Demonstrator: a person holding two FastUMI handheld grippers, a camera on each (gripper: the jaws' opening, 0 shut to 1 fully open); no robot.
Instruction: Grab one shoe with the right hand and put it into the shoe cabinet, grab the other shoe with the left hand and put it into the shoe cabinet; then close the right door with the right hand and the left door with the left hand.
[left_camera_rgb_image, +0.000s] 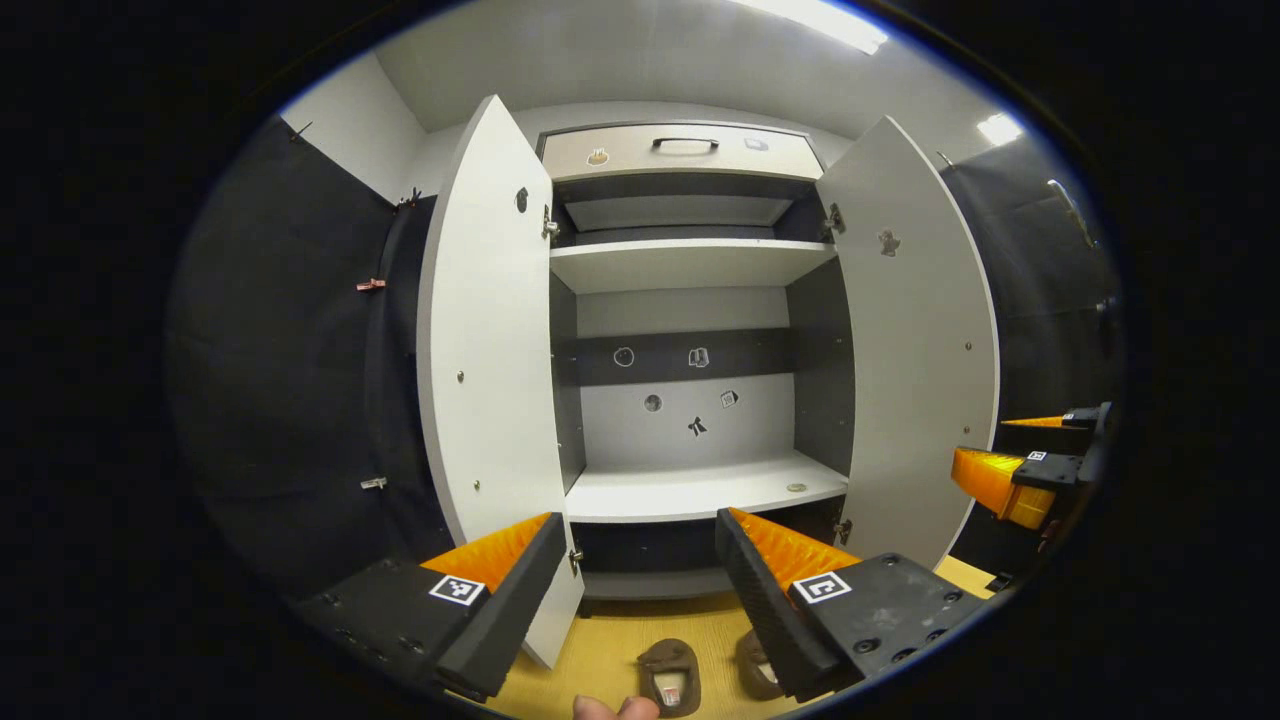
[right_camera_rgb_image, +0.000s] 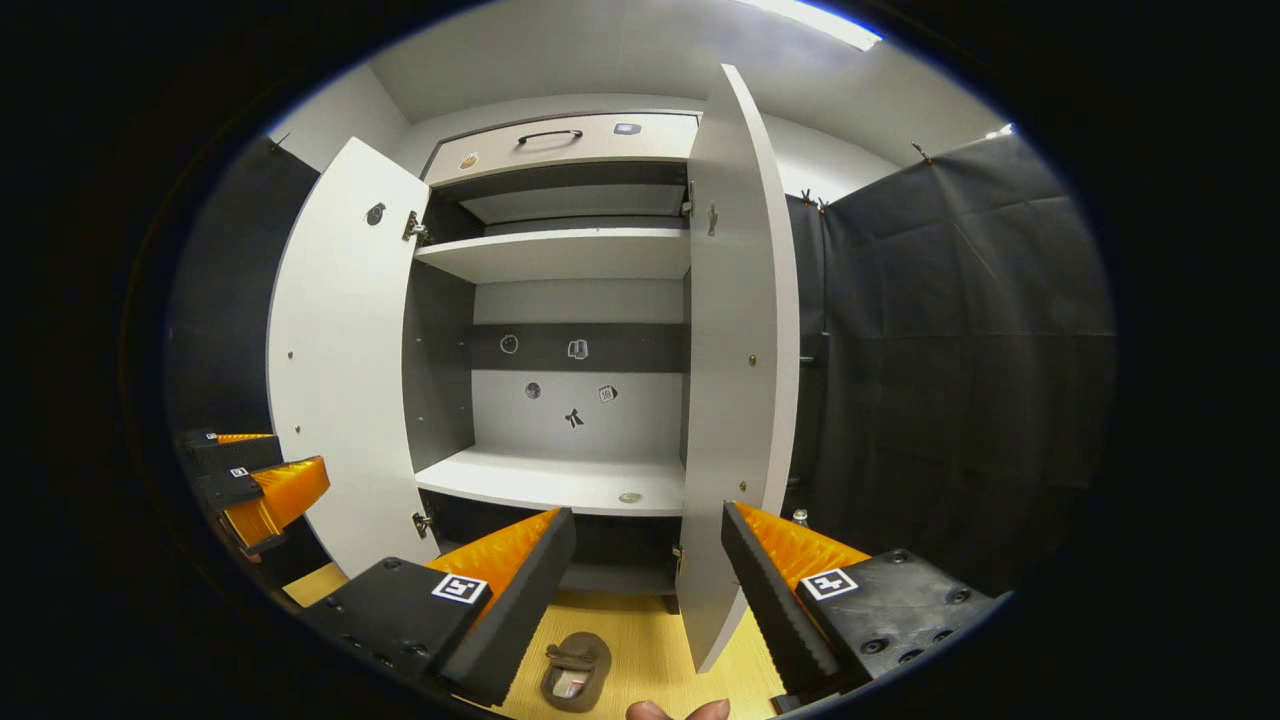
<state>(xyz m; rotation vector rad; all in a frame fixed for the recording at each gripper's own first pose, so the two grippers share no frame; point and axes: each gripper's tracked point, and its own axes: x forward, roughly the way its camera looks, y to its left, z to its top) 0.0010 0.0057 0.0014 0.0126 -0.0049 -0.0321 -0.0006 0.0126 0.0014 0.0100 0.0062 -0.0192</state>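
Observation:
The white shoe cabinet (left_camera_rgb_image: 690, 265) stands straight ahead with both doors swung wide. Its left door (left_camera_rgb_image: 490, 370) and right door (left_camera_rgb_image: 920, 340) flank bare shelves. Two brown shoes lie on the wooden floor before it, one (left_camera_rgb_image: 670, 675) between my left gripper's fingers in the left gripper view, the other (left_camera_rgb_image: 757, 665) partly behind the right finger. My left gripper (left_camera_rgb_image: 638, 520) is open and holds nothing. In the right gripper view one brown shoe (right_camera_rgb_image: 575, 670) lies low, in front of the cabinet (right_camera_rgb_image: 560, 255). My right gripper (right_camera_rgb_image: 648, 512) is open and holds nothing.
The lower shelf (left_camera_rgb_image: 700, 490) carries a small round disc (left_camera_rgb_image: 797, 488). A drawer with a handle (left_camera_rgb_image: 685, 146) tops the cabinet. The right door's edge (right_camera_rgb_image: 740, 350) juts toward the right gripper. Each gripper appears off to the side of the other's view. Black cloth walls enclose both sides.

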